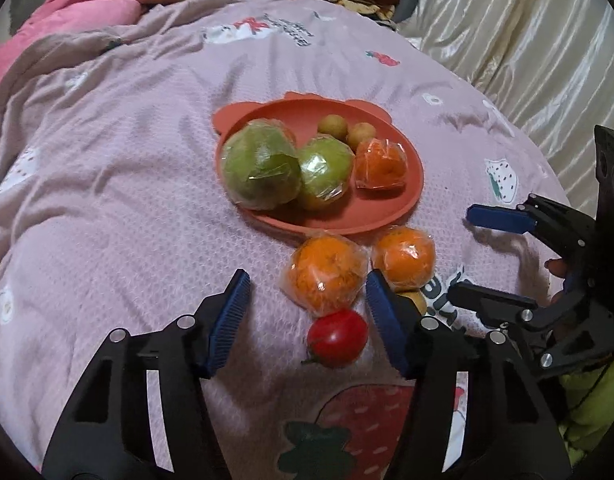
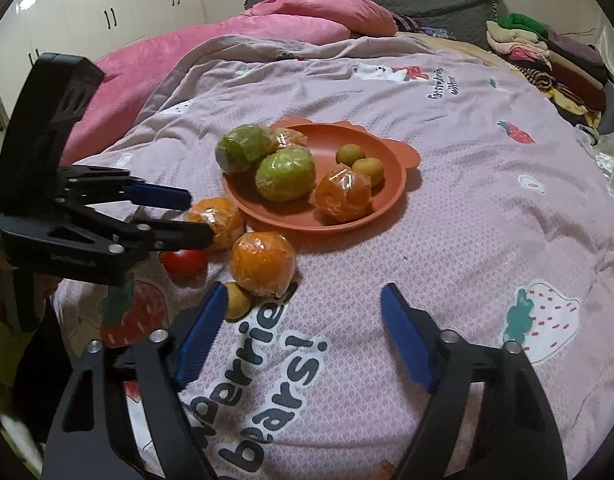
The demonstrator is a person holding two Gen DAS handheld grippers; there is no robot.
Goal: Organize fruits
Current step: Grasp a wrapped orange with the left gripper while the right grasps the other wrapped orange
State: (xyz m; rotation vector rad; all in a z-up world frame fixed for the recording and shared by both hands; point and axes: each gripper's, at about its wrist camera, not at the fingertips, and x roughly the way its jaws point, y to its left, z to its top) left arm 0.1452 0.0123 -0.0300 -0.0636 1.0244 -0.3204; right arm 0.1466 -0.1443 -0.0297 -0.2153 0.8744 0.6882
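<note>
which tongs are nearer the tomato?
Left. The left tongs straddle the tomato, which lies between their open fingers, untouched. The right tongs hover over bare blanket off to its side, beyond a wrapped orange.

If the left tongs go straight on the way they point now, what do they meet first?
Most likely the wrapped orange lying off the plate, ahead between the open left tongs, with the tomato just below it. Depth is unclear.
</note>
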